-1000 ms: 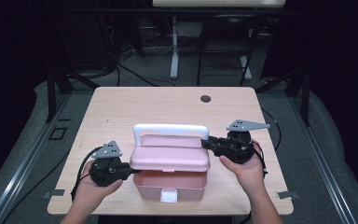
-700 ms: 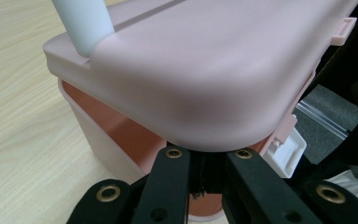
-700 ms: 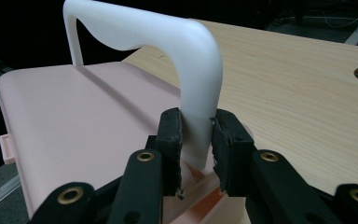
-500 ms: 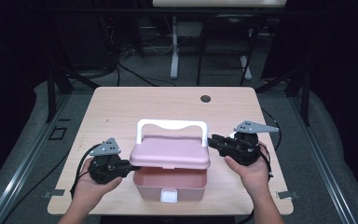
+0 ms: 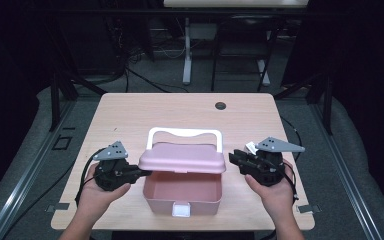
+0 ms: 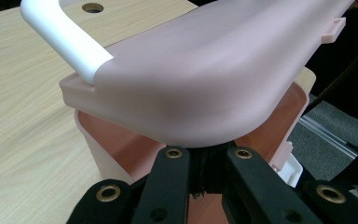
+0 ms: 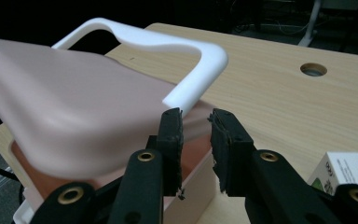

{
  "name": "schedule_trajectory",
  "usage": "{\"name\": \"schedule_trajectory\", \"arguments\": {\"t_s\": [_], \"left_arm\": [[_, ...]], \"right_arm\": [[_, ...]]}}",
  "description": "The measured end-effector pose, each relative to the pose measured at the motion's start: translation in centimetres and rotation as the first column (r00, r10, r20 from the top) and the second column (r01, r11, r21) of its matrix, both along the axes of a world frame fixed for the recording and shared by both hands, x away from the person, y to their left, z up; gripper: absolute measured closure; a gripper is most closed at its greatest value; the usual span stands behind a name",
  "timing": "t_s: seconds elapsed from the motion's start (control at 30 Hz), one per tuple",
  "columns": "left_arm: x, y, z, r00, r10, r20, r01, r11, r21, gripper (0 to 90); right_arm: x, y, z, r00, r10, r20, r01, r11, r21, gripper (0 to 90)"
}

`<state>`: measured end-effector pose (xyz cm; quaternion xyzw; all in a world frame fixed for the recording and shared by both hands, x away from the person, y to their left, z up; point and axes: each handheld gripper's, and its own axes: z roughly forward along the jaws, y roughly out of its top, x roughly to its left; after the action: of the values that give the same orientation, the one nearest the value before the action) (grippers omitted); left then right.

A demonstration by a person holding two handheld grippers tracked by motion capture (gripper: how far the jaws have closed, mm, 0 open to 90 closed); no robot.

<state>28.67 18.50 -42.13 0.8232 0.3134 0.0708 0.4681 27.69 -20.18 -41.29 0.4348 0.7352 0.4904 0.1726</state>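
A pink box point(image 5: 180, 192) stands at the near middle of the table, its pink lid point(image 5: 182, 157) lifted at the front so the empty inside shows. A white handle point(image 5: 185, 132) rises behind the lid. My left gripper point(image 5: 141, 173) is shut on the lid's left edge; in the left gripper view the lid point(image 6: 205, 70) hangs over the closed jaws point(image 6: 208, 156). My right gripper point(image 5: 232, 159) is open just off the lid's right edge. In the right gripper view nothing lies between its jaws point(image 7: 196, 119), and the lid point(image 7: 70, 98) and handle point(image 7: 168, 44) are ahead to the left.
The wooden table point(image 5: 130, 115) has a round cable hole point(image 5: 220, 106) near its far edge. A small white carton with print point(image 7: 340, 172) sits by my right gripper. A white latch point(image 5: 181, 210) is on the box's front. Dark floor, cables and frames surround the table.
The lid lay flat on the box and has since lifted at the front, showing the box's inside. Both hands have stayed about where they were.
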Motion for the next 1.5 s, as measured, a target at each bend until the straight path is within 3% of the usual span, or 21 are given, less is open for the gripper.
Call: {"name": "schedule_trajectory", "arguments": {"t_s": [0.2,0.47,0.63,0.77,1.0,1.13,1.3,1.5], "left_arm": [[0.1,0.0,0.2,1.0000,0.002,0.003,-0.002,1.0000,-0.004,89.6],[0.4,0.0,0.5,1.0000,0.003,0.005,-0.003,0.9999,-0.010,89.6],[0.8,0.0,0.9,1.0000,0.009,0.005,-0.009,0.9998,-0.018,89.6],[1.2,0.1,1.1,0.9999,0.010,0.004,-0.009,0.9994,-0.035,89.7],[1.5,0.0,1.6,0.9998,0.015,0.010,-0.015,0.9993,-0.034,89.7],[1.7,0.0,1.6,0.9996,0.023,0.014,-0.022,0.9983,-0.054,89.7],[1.7,0.0,1.6,0.9994,0.030,0.017,-0.029,0.9979,-0.057,89.7],[1.8,0.0,1.7,0.9993,0.031,0.022,-0.030,0.9978,-0.059,89.7]], "right_arm": [[-1.1,0.3,-2.2,0.9993,0.003,-0.038,-0.003,1.000,-0.008,73.4],[-2.0,1.6,-4.0,0.9964,0.068,-0.051,-0.069,0.997,-0.021,77.9],[-2.7,2.5,-5.3,0.9915,0.108,-0.072,-0.112,0.993,-0.042,85.2],[-3.0,3.1,-5.8,0.9861,0.142,-0.086,-0.144,0.989,-0.018,87.0],[-3.2,3.9,-6.8,0.9806,0.160,-0.113,-0.163,0.986,-0.025,89.5],[-3.3,4.3,-7.1,0.9780,0.166,-0.127,-0.171,0.985,-0.029,89.8],[-3.6,5.1,-7.5,0.9758,0.175,-0.131,-0.184,0.981,-0.061,89.9],[-3.3,5.0,-7.7,0.9759,0.176,-0.129,-0.185,0.981,-0.063,90.0]]}}
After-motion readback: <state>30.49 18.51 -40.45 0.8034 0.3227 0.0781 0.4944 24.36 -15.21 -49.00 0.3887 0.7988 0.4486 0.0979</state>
